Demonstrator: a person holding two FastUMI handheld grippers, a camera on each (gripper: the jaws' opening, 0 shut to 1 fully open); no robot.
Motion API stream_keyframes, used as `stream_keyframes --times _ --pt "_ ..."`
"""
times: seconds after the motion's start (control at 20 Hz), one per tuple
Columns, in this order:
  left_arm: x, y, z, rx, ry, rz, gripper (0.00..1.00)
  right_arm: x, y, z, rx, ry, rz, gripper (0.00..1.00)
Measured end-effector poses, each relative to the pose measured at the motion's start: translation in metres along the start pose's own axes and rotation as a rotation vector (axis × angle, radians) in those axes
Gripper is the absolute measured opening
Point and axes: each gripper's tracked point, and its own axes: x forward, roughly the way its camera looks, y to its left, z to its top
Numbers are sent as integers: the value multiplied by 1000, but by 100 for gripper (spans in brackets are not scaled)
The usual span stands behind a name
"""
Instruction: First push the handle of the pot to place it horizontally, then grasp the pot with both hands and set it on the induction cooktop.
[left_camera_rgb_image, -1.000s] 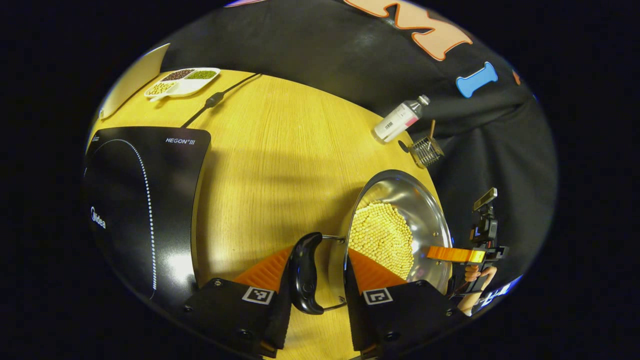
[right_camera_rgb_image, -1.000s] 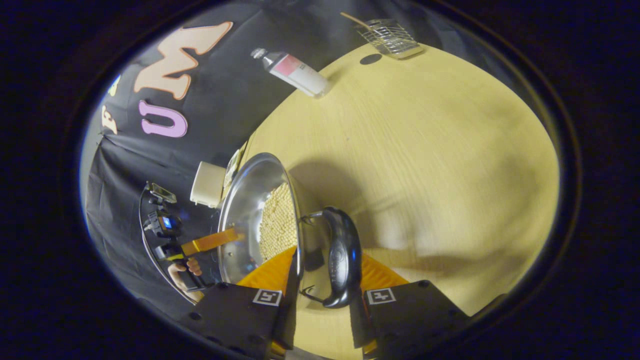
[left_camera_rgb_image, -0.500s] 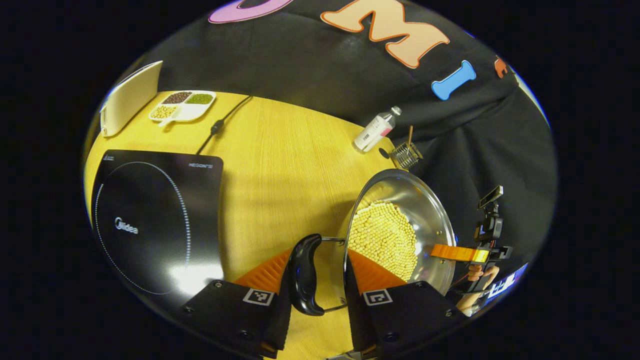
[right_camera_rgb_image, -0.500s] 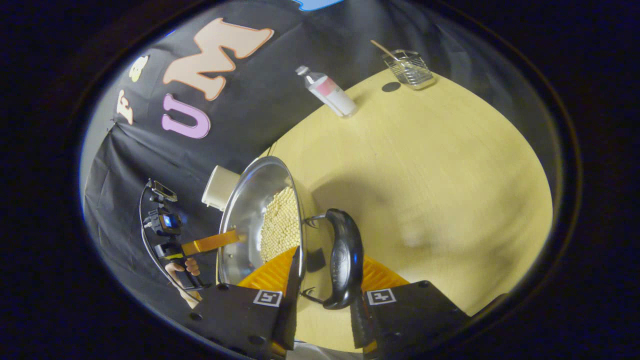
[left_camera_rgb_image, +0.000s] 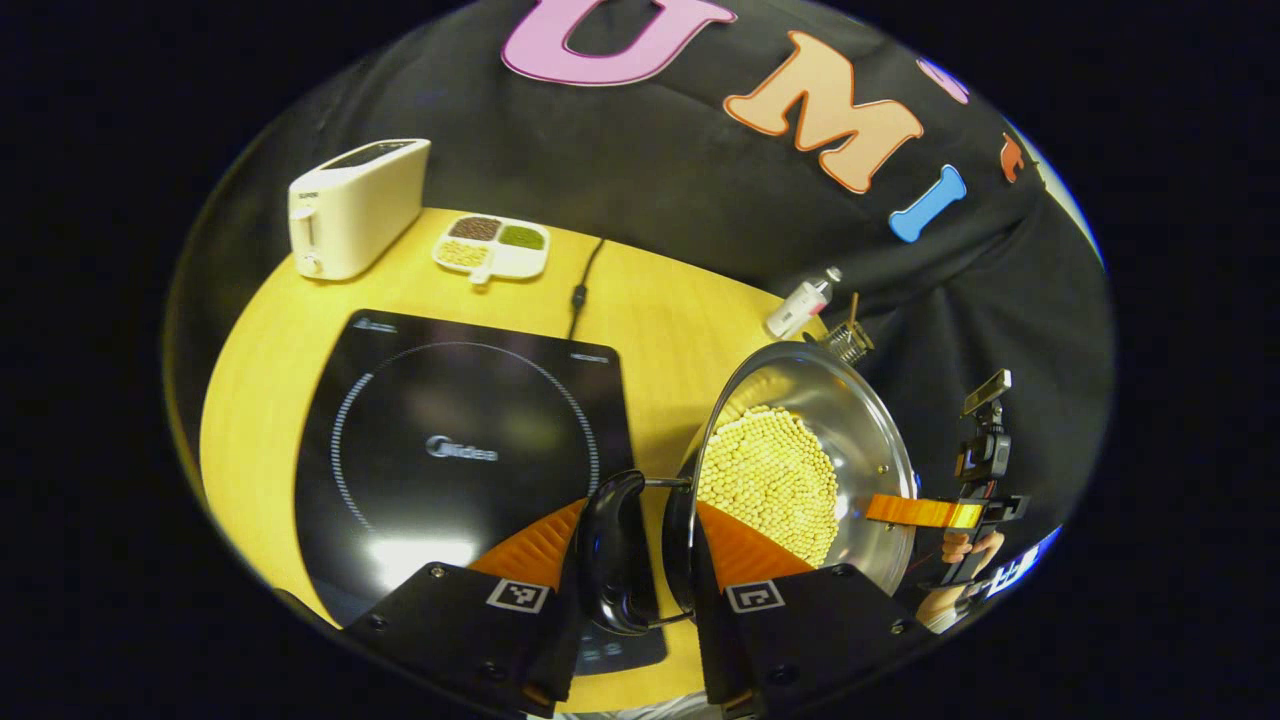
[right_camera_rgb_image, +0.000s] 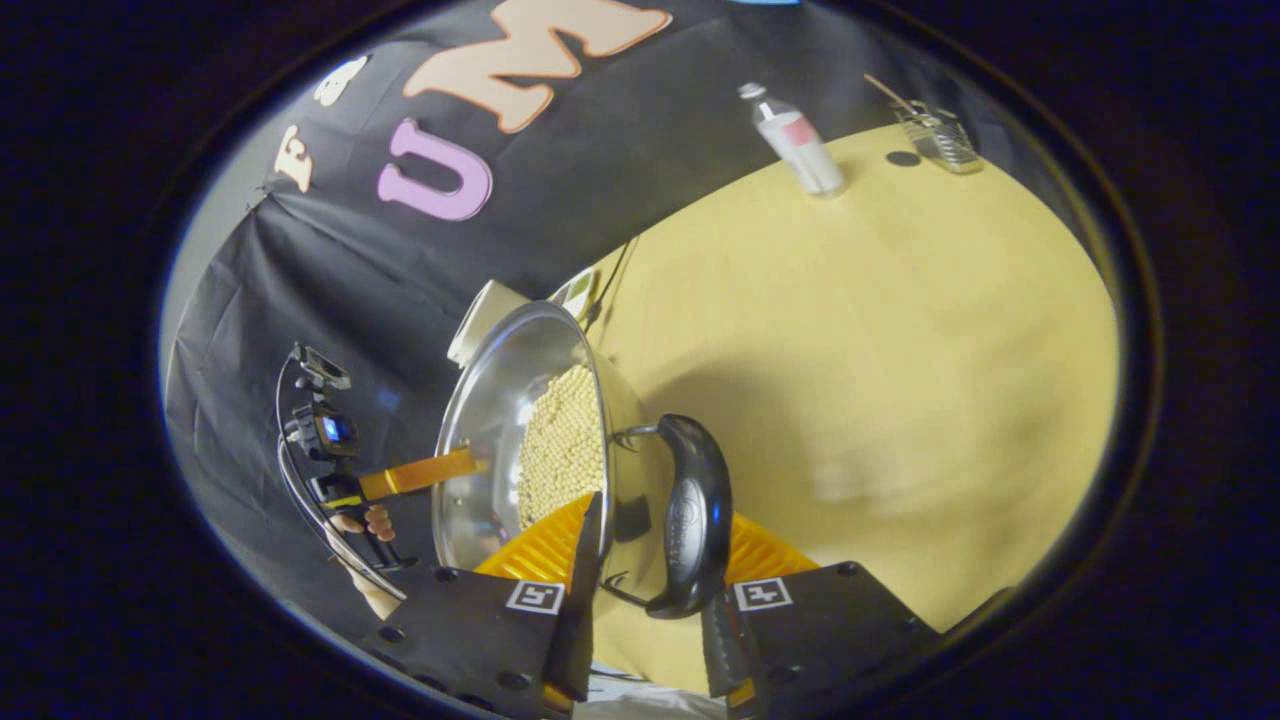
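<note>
A steel pot with yellow beans in it hangs tilted above the wooden table, held from both sides. My left gripper is shut on the pot's black side handle, just over the near right edge of the black induction cooktop. Across the pot I see the other gripper and the hand that holds it. In the right gripper view, my right gripper is shut on the opposite black handle of the pot, with the left gripper beyond it.
A white toaster and a divided dish of beans stand behind the cooktop, with its power cord beside them. A bottle and a wire basket sit at the table's far right edge.
Both grippers have carried the pot up and to the left, still shut on its handles. The cooktop now lies under the left handle, and the bottle and basket have dropped farther away.
</note>
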Motion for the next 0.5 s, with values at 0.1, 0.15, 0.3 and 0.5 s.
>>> stream_keyframes --times 0.1,0.15,0.3,0.5 --pt "-12 28 4 1 -18 31 50 12 2 1 -10 23 16 40" --pt "-17 42 6 -1 -29 45 50 17 2 4 -12 28 22 40" --pt "-23 84 9 -28 -46 76 49 26 8 14 -31 28 36 39" --pt "-26 132 7 -83 -22 113 51 12 15 38 -51 45 39 39"
